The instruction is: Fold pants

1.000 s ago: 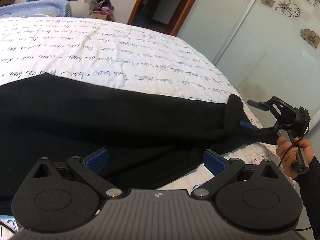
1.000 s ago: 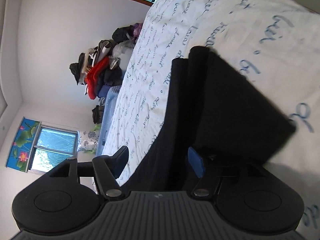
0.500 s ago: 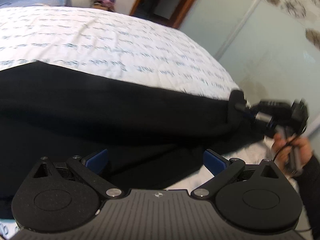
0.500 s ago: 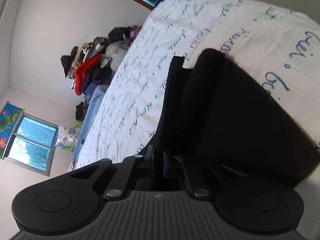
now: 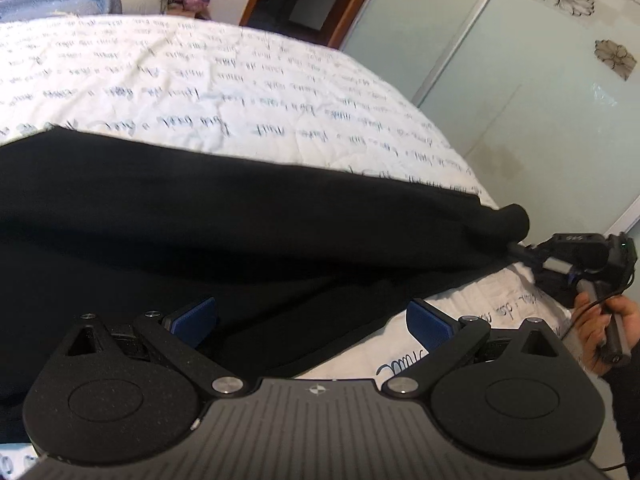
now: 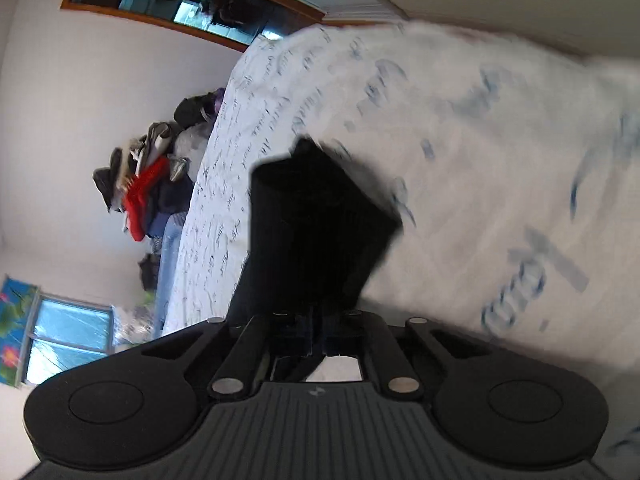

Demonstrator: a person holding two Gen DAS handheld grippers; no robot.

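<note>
Black pants (image 5: 240,220) lie spread across a white bedspread (image 5: 200,92) printed with blue script. My left gripper (image 5: 312,320) hovers open over the near edge of the pants, its blue pads (image 5: 194,314) apart with nothing pressed between them. At the right end of the bed my right gripper (image 5: 516,246), held by a hand (image 5: 600,320), is shut on the end of the pants. In the right wrist view the right gripper (image 6: 318,320) has its jaws together on the black fabric (image 6: 316,216), which rises lifted and bunched in front of it.
Frosted sliding wardrobe doors (image 5: 540,100) with flower patterns stand beyond the bed's right edge. A heap of clothes (image 6: 144,184) sits by the far wall, near a window (image 6: 68,332). A wood-framed doorway (image 5: 304,0) opens at the back.
The right gripper has shut on the end of the pants and pulled it sideways, lifting the fabric. The left gripper has stayed open over the near edge.
</note>
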